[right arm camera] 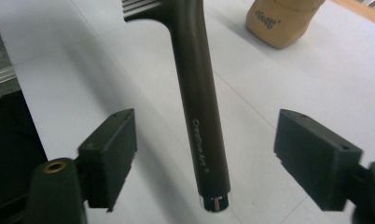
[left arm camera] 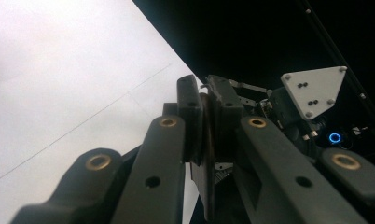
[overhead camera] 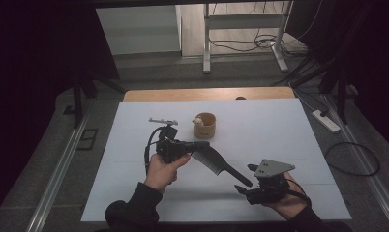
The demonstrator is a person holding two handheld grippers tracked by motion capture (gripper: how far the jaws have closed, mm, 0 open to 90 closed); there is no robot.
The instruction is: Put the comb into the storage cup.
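Here, the left gripper [overhead camera: 195,145] was clamped on the toothed end of a dark comb [overhead camera: 216,163], held above the white table [overhead camera: 279,140]; in the left gripper view its 2 pads [left arm camera: 190,109] pressed flat against the comb's thin blade [left arm camera: 205,140]. Behind it stood a small tan cup [overhead camera: 205,125] with something pale inside, and just left of the cup lay a slim grey item, too small to identify. The comb's handle [right arm camera: 197,102] slanted down and right toward the right gripper [overhead camera: 246,179]. That gripper stood open: in its own view the handle passed between 2 spread pads [right arm camera: 108,154], touching neither. The work in hand was judged to be a pass of the comb between the 2 tools. To do it well, the left grip should stay firm and level, the right jaws should stay centred about the handle near its capped end [right arm camera: 216,201], and any pull should run along the comb, so the blade would not twist in the pads.
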